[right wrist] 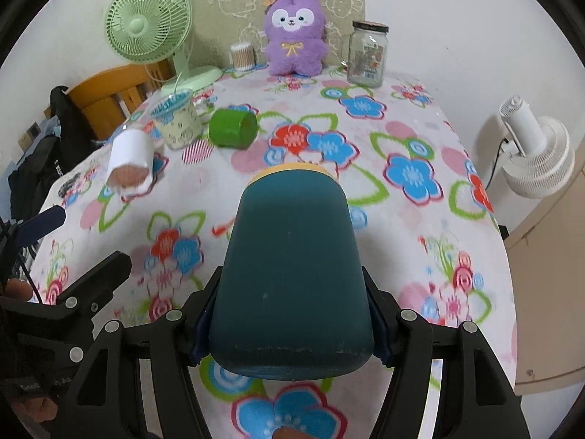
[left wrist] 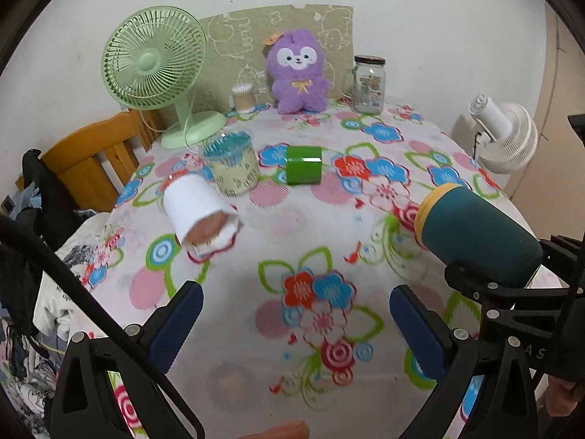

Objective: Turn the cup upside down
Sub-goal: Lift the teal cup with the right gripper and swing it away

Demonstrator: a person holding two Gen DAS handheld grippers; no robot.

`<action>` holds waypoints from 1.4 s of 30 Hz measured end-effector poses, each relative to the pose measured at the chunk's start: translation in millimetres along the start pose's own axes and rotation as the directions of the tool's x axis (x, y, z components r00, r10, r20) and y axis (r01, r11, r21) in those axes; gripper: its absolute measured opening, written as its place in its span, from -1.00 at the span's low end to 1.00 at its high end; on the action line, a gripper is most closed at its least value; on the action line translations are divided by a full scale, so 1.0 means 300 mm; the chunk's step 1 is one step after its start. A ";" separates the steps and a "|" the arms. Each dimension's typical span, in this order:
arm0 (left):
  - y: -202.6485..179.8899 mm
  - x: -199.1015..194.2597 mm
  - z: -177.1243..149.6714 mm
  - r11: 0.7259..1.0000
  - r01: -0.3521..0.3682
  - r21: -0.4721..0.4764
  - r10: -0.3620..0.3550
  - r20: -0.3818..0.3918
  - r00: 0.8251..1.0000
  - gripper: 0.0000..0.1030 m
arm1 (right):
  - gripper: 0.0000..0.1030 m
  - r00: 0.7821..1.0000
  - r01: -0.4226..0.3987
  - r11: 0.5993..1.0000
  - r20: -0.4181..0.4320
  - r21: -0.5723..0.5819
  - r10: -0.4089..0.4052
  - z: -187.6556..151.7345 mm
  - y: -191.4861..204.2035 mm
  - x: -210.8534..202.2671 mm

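Left gripper (left wrist: 296, 314): jaws spread wide, nothing between them, held above the surface. Right gripper (right wrist: 292, 333): jaws clamped on the teal cup (right wrist: 292, 274), raised.

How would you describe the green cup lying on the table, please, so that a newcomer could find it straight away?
Start at the purple plush toy against the far wall and come forward across the floral tablecloth. The green cup lies on its side there, just right of a pale patterned cup with a blue top. It is the only solid bright green cup.
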State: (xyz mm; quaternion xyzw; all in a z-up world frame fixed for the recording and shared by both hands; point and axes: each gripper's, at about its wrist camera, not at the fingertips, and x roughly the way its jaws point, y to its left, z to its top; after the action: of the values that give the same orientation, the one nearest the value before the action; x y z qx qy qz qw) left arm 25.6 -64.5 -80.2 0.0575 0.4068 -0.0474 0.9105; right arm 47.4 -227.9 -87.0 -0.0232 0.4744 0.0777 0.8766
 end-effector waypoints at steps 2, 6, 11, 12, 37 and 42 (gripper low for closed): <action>-0.011 -0.005 -0.024 1.000 0.007 0.003 -0.007 -0.009 1.000 1.00 | 0.33 1.000 0.007 1.000 -0.005 0.004 -0.007 -0.027 -0.001 -0.007; -0.028 -0.005 -0.067 1.000 0.019 0.008 -0.018 -0.030 0.999 1.00 | 0.33 1.000 0.021 1.000 -0.018 0.008 -0.021 -0.081 0.000 -0.015; -0.029 -0.006 -0.109 1.000 0.019 -0.002 -0.019 -0.047 0.999 1.00 | 0.33 0.999 0.046 0.999 -0.028 0.002 -0.046 -0.139 0.009 -0.007; -0.026 -0.007 -0.116 1.000 0.019 -0.004 -0.019 -0.049 0.999 1.00 | 0.33 0.998 0.046 0.999 -0.034 0.003 -0.046 -0.152 0.012 0.000; 0.004 -0.075 -0.135 0.996 0.047 -0.082 -0.050 -0.042 0.998 0.99 | 0.67 1.000 -0.013 0.999 0.011 0.039 0.012 -0.169 0.015 -0.056; -0.026 -0.096 -0.106 0.992 0.082 -0.094 -0.085 -0.032 0.996 0.99 | 0.69 0.999 -0.015 0.998 0.030 0.055 0.014 -0.163 -0.033 -0.093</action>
State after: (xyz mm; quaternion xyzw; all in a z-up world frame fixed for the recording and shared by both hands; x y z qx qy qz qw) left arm -17.8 -66.5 -80.3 -0.0009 0.4270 -0.0654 0.9019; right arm -6.6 -246.4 -90.8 0.0055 0.4633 0.0713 0.8833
